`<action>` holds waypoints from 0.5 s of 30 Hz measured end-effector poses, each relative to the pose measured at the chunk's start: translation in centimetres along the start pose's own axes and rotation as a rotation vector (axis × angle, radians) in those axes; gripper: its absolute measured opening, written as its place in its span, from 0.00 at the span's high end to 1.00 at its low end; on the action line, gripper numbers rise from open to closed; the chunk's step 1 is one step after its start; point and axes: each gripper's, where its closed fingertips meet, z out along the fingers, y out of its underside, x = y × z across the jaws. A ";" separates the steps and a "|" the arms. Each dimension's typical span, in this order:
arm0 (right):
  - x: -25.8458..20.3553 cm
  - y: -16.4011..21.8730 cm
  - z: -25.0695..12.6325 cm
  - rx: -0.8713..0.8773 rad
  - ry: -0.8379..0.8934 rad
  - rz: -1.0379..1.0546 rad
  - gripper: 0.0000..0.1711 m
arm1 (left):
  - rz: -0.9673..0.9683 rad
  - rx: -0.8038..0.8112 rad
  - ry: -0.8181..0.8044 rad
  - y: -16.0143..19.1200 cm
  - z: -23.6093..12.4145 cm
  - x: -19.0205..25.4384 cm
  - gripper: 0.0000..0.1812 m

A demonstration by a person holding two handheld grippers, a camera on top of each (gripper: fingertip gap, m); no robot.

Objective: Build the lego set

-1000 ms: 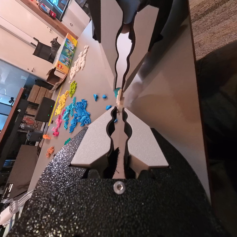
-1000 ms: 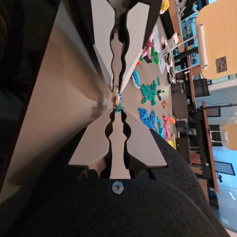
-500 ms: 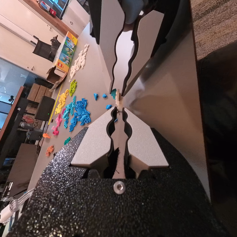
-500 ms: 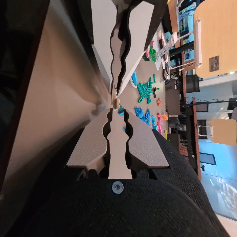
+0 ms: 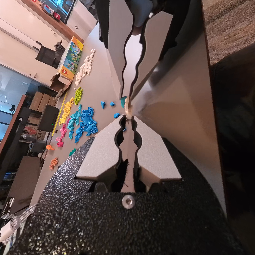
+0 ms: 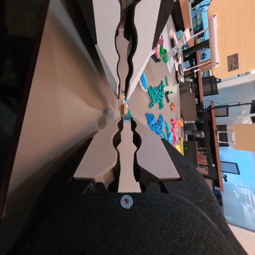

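A small cream brick assembly with a teal piece on its side hangs just above the grey table, between my two grippers, which meet tip to tip. My left gripper is shut on the near end of the cream assembly. My right gripper comes in from the top, its jaws closed around the teal end. In the right wrist view, my right gripper pinches the teal piece. The cream assembly runs up into the left gripper.
Sorted brick piles lie to the left of the left wrist view: blue, yellow, lime, white and pink. The set's box lies beyond. Loose blue pieces lie nearby. A green pile shows in the right wrist view. The table's edge is close. Only a small space, under 4 cm, lies between the two pairs of fingers.
The right gripper's jaws widened half a second ago and have now narrowed again on the teal end. The left gripper has kept its hold on the cream assembly.
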 end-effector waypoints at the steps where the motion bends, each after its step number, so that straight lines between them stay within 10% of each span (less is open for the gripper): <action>1: 0.0 0.0 -0.1 0.003 0.001 -0.003 0.95 | 0.003 0.000 -0.001 0.0 0.0 0.0 0.97; 15: -0.1 -0.1 0.0 -0.016 0.015 -0.063 0.93 | 0.001 0.001 0.005 0.0 0.0 0.0 0.97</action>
